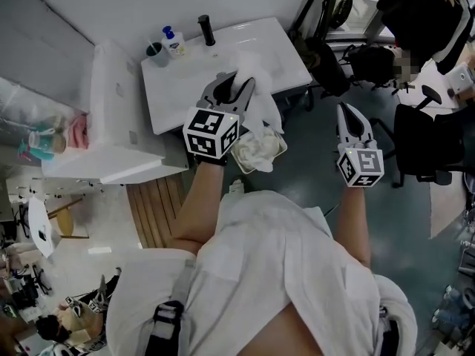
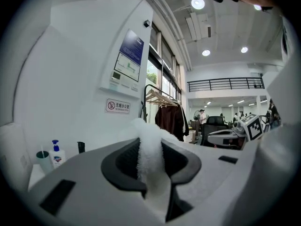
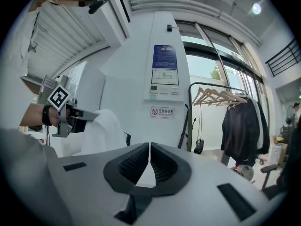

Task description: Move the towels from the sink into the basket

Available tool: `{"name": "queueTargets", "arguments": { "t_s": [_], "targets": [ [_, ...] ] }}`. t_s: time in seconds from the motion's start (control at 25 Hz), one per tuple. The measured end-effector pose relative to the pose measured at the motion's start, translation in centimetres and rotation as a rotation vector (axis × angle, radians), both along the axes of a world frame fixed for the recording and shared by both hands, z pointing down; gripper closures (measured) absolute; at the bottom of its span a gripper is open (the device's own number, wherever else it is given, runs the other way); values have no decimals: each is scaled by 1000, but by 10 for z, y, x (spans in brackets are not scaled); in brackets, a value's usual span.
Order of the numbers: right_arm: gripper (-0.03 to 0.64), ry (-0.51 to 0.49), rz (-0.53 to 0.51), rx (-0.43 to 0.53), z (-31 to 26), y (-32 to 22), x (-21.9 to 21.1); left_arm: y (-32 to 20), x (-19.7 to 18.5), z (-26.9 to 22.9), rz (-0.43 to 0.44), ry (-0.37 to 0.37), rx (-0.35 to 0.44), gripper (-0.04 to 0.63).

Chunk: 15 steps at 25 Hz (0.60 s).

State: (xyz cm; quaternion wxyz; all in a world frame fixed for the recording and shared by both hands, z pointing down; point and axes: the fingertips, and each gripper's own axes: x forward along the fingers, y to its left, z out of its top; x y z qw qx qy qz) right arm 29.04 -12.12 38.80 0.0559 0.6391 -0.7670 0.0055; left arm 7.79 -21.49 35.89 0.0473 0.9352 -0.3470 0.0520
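My left claw (image 1: 236,80) is clenched on a fluffy white towel (image 1: 261,102). The towel hangs past the front edge of the flat white sink (image 1: 185,87), over the small rectangular basket (image 1: 280,145). My right claw (image 1: 347,111) is closed and empty, right of the sink above open floor (image 1: 312,169).

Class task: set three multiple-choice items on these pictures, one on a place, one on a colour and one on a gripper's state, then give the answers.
1. Where does the soap bottle stand?
A on the sink top, beside a cup
B in a drawer
C on a stove

2. What colour is the towel in the left gripper?
A blue
B white
C black

3. How do the right gripper's jaws stand?
A wide apart
B closed on a towel
C closed together, empty

Answers:
1 A: the head view shows it next to the cup.
2 B: white pile fills the gap between the jaws.
3 C: its own view shows the pads meeting with nothing between them.
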Motion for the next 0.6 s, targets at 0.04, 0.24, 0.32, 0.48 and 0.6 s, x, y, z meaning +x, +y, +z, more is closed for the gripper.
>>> {"name": "queueTargets", "arguments": {
  "t_s": [0.04,0.24,0.32,0.48,0.6],
  "targets": [
    [586,1,1,-2,0,6,7,7,8,1,5,1,-3,489],
    [586,4,-6,-15,7,37,32,48,48,13,38,-1,-22,489],
    [586,6,-15,-19,10,47,39,63,62,19,50,3,-35,489],
    [586,9,-30,-28,16,64,47,88,81,36,60,4,-63,489],
    [586,13,-37,-37,21,74,53,99,87,54,58,-3,-92,489]
  ]
}}
